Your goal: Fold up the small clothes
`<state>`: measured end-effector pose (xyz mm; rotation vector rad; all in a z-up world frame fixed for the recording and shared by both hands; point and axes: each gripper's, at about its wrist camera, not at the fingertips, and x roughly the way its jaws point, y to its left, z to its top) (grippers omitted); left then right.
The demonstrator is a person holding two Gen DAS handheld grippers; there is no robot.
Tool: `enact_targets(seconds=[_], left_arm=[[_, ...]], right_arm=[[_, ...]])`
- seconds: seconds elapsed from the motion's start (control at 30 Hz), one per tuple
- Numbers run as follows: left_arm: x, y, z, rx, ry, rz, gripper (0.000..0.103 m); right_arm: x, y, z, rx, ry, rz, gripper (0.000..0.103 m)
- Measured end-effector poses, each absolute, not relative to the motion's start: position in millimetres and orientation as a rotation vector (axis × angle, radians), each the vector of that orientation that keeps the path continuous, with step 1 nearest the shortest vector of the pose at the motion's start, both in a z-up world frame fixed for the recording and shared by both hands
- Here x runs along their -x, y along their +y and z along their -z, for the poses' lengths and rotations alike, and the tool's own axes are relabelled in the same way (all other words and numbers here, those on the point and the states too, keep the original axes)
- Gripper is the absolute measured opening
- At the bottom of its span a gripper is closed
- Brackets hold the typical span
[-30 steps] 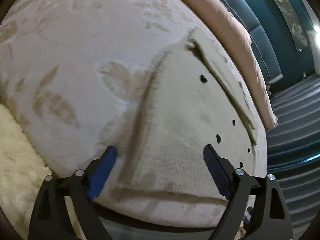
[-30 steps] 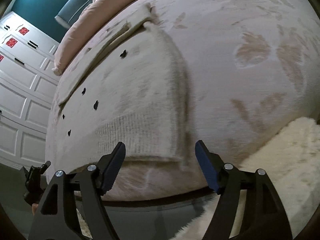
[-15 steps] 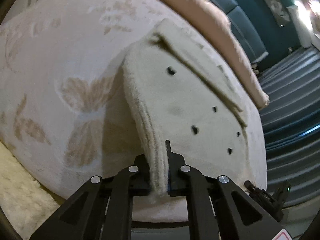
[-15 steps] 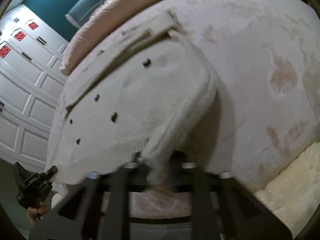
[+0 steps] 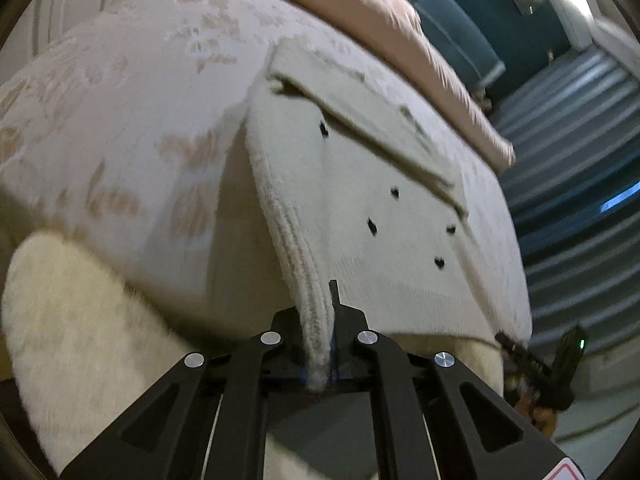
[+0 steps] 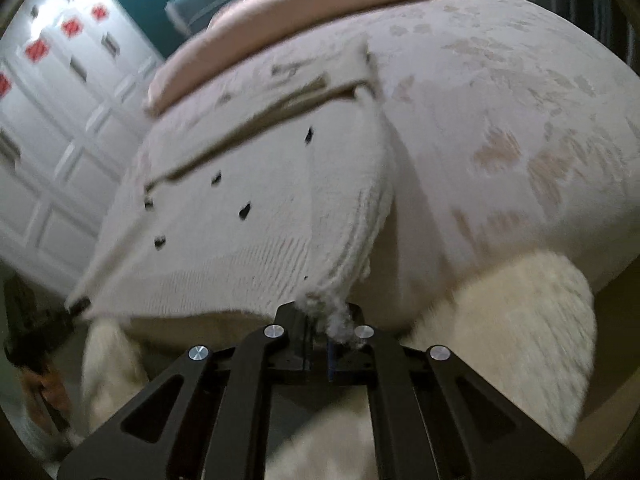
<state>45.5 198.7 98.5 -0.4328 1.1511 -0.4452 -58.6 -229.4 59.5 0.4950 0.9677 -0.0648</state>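
Your left gripper (image 5: 320, 364) has its jaws clamped on the near hem corner of the cream knitted garment with small black heart marks (image 5: 380, 216), the ribbed edge pinched between them at bottom centre of the left wrist frame. Your right gripper (image 6: 334, 340) has likewise just closed, its jaws gripping a bunched corner of the same garment (image 6: 240, 208) at bottom centre of its frame. From each grip the knit rises toward mid-frame, its held corners lifted off the pale bedspread patterned with tan butterflies (image 5: 132, 128), while its far part lies flat on the bed. Beyond it a pink folded blanket (image 5: 380, 20) runs along the upper edge. A fluffy white rug (image 6: 520, 320) shows at lower right of the right wrist frame. White panelled doors (image 6: 60, 120) fill its upper left.
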Motion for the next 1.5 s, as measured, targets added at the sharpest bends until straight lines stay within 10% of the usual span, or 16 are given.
enact_targets(seconds=[0.33, 0.6, 0.7, 0.77, 0.8, 0.87, 0.9, 1.5], left_arm=[[38, 214, -113, 0.379, 1.291, 0.456, 0.004], [-101, 157, -203, 0.248, 0.899, 0.529, 0.005], [-166, 132, -219, 0.254, 0.801, 0.471, 0.018], [-191, 125, -228, 0.275, 0.753, 0.389, 0.02], [-193, 125, -234, 0.296, 0.722, 0.359, 0.024], [-191, 129, -244, 0.326, 0.665, 0.326, 0.088], [-190, 134, -245, 0.339, 0.641, 0.3, 0.096], [-177, 195, -32, 0.595, 1.117, 0.173, 0.096]], right_arm=[[147, -197, -65, -0.354, 1.224, -0.074, 0.003], [8, -276, -141, -0.469, 0.777, 0.069, 0.006], [-37, -296, -161, -0.524, 0.604, 0.233, 0.02], [-43, -298, -181, -0.541, 0.46, 0.333, 0.05], [-41, -296, -188, -0.556, 0.403, 0.355, 0.067], [-29, -293, -196, -0.588, 0.321, 0.348, 0.077], [-26, -292, -194, -0.588, 0.326, 0.336, 0.079], [-10, -310, -10, -0.766, 0.861, 0.377, 0.08]])
